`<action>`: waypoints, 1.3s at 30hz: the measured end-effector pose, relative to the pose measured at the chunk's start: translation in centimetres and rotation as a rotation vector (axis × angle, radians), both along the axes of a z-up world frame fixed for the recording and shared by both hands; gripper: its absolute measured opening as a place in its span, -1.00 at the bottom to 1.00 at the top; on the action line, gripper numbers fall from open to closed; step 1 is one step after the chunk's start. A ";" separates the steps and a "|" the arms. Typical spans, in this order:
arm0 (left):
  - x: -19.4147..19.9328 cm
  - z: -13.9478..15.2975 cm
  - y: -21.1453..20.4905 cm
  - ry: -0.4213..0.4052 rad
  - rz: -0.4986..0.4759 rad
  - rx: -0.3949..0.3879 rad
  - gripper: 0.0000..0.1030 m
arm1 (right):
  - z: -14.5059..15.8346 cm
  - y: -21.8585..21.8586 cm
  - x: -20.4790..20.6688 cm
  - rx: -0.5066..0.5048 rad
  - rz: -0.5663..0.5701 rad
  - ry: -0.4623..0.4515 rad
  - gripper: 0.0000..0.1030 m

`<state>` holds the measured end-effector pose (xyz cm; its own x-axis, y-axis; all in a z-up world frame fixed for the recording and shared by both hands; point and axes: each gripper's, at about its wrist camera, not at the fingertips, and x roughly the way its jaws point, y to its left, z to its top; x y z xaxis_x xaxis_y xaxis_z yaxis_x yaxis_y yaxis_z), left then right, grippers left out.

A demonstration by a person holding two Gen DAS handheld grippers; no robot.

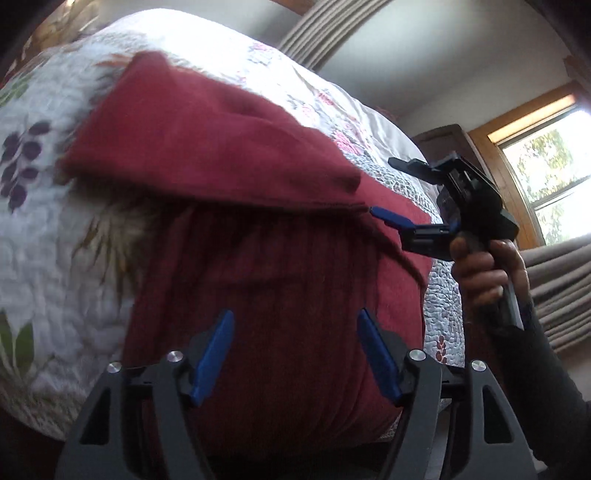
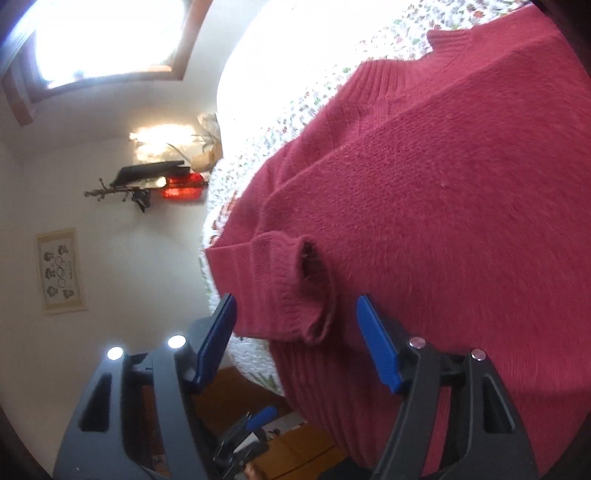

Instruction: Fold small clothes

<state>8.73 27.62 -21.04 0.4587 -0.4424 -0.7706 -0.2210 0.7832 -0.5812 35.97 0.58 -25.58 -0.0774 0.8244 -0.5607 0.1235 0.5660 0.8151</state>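
Note:
A dark red knit sweater (image 1: 266, 258) lies on a floral quilted bed (image 1: 48, 229). One sleeve (image 1: 192, 147) is folded across its body. In the left wrist view my left gripper (image 1: 295, 350) is open just above the lower part of the sweater, holding nothing. A hand holds my right gripper (image 1: 386, 190) at the sweater's right edge, its fingers spread apart. In the right wrist view the right gripper (image 2: 297, 332) is open with the ribbed sleeve cuff (image 2: 310, 288) lying just beyond its blue pads (image 2: 376, 347). The sweater (image 2: 443, 184) fills the right side there.
Curtains (image 1: 325, 29) and a window (image 1: 554, 173) stand beyond the bed's far right. A wall shelf with a red object (image 2: 183, 188) and a framed picture (image 2: 61, 271) are past the bed edge. Wooden floor (image 2: 295, 450) shows below, with part of the left gripper (image 2: 255, 424).

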 end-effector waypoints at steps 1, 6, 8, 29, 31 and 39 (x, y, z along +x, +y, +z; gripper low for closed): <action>-1.3 -0.3 0.4 0.018 0.028 -0.015 0.35 | -0.3 0.4 0.2 0.004 0.015 0.003 0.26; -4.3 -1.5 0.9 0.076 0.100 -0.045 0.35 | 0.0 2.2 0.9 -0.011 0.066 -0.021 0.25; -4.5 -1.8 1.0 0.086 0.112 -0.060 0.35 | -0.1 3.0 1.1 -0.021 0.082 -0.033 0.15; 0.2 -1.1 -2.5 0.041 0.046 -0.056 0.43 | 11.5 -4.8 2.2 -0.137 0.034 -0.339 -0.89; 0.9 -1.1 -2.7 0.037 0.039 -0.053 0.43 | 12.0 -7.2 2.2 -0.149 0.001 -0.348 -0.89; 2.9 -0.4 -0.9 -0.001 0.048 -0.036 0.46 | 11.2 -17.2 1.8 -0.189 -0.152 -0.334 -0.89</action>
<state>11.66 26.74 -21.42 0.4807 -0.4477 -0.7540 -0.2572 0.7501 -0.6093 37.80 -16.67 -14.35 0.2496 0.6925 -0.6768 -0.0366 0.7052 0.7081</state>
